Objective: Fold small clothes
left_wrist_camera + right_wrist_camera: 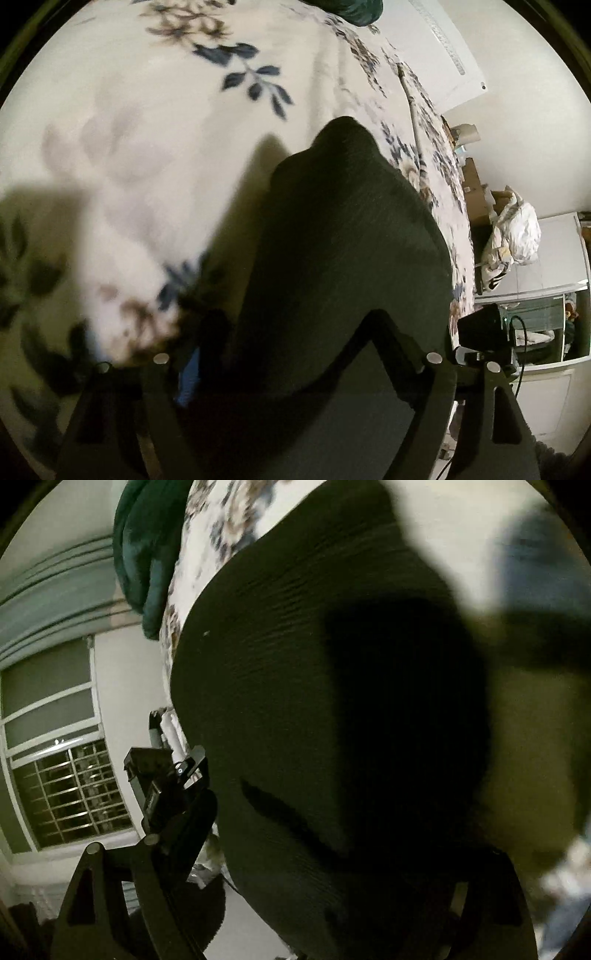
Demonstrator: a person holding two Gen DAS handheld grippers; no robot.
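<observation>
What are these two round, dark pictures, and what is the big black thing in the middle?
A person holds a tool with a two-finger claw in each hand. Each tool has a tiny camera that looks out along its fingers, and its lens bends everything into a circle.

One picture comes from the left claw. The other comes from the right claw.

The big black thing is a dark ribbed garment. It fills the space between the fingers of both claws, so they seem to be lifting it together, though the grip itself is hidden.

Under it lies a white bedspread with blue flowers. The left claw's picture shows the other tool, and the right claw's picture shows a barred window.
</observation>
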